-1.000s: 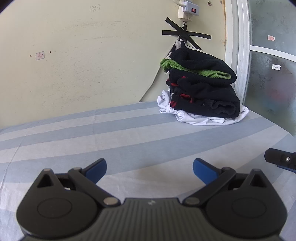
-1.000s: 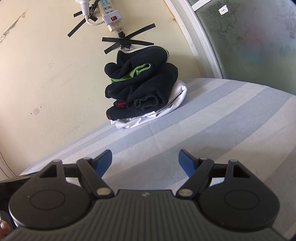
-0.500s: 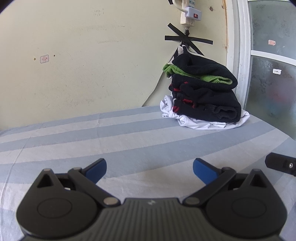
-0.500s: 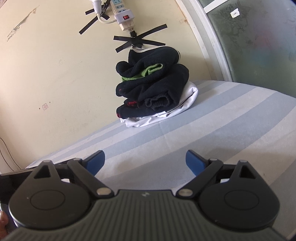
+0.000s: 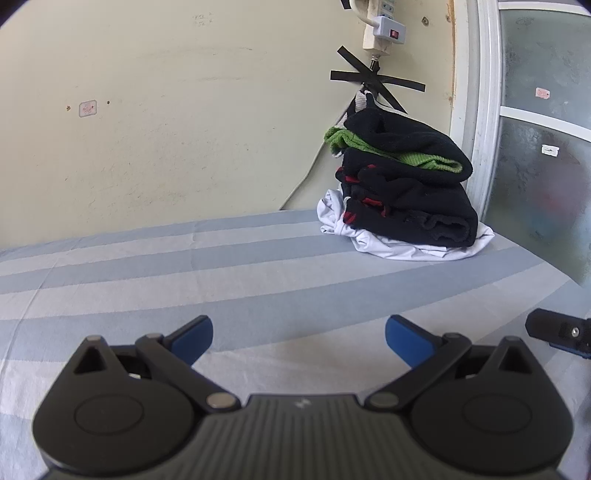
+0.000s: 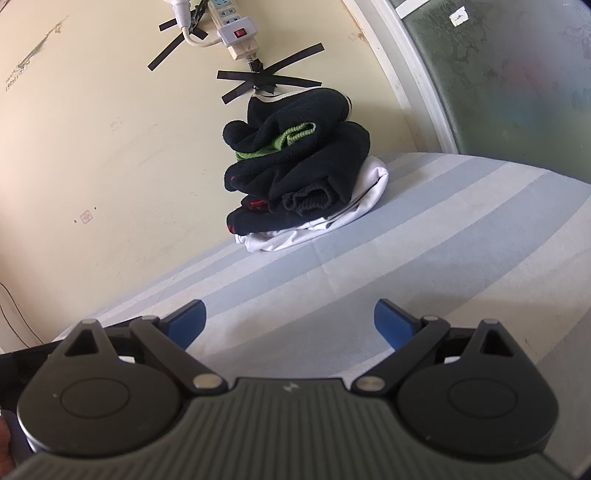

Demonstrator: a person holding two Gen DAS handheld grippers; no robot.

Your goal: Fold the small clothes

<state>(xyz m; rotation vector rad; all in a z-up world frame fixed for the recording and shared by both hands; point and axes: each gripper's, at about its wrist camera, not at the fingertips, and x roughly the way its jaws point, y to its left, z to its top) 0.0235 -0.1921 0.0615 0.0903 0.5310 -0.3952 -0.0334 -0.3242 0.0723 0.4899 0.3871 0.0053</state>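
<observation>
two hand-held grippers hover over the striped bed sheet (image 5: 258, 280), both released with nothing between the blue pads: the left hand-held gripper (image 5: 298, 334) and the right hand-held gripper (image 6: 290, 319), whose jaws have just been opening. the pile of folded clothes (image 5: 402, 192) sits well ahead, against the wall (image 5: 166, 129) beside the window frame (image 5: 484, 147).

No readable text, faint wall scribbles (image 5: 202, 21) and window stickers (image 5: 549, 149) illegible
</observation>
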